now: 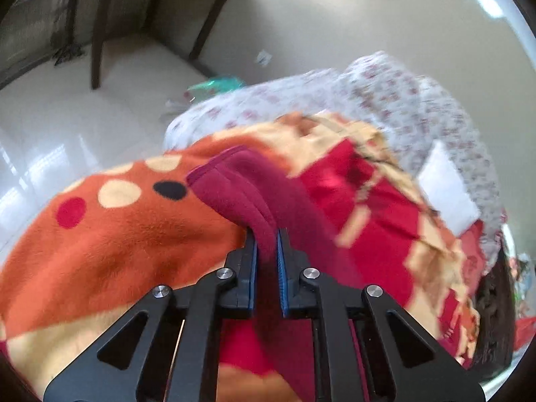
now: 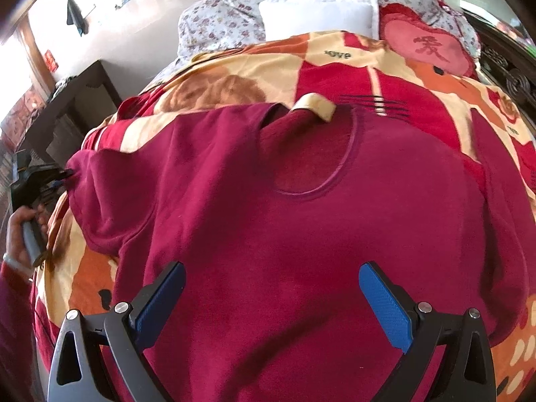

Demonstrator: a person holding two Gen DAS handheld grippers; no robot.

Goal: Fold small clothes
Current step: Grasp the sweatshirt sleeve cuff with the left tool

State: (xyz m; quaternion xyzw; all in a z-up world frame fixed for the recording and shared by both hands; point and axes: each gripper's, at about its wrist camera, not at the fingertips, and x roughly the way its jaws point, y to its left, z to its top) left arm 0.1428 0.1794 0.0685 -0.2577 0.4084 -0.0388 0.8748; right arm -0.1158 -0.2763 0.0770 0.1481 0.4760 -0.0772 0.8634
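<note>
A maroon fleece top (image 2: 301, 227) lies spread on the patterned blanket, neckline facing away. My left gripper (image 1: 267, 234) is shut on the end of its left sleeve (image 1: 241, 191) and holds the cuff raised over the blanket. The same gripper shows at the far left of the right wrist view (image 2: 62, 176), pinching the sleeve end. My right gripper (image 2: 271, 288) is open and empty, hovering over the lower body of the top, its blue pads (image 2: 385, 305) wide apart.
The orange, red and cream blanket (image 2: 385, 77) covers a bed. A white pillow (image 2: 318, 16) and a floral quilt (image 2: 217, 23) lie at its head. A dark wooden table (image 1: 100, 26) stands on the glossy floor (image 1: 67, 127) beside the bed. A dark carved bed frame (image 2: 512, 73) runs along the right.
</note>
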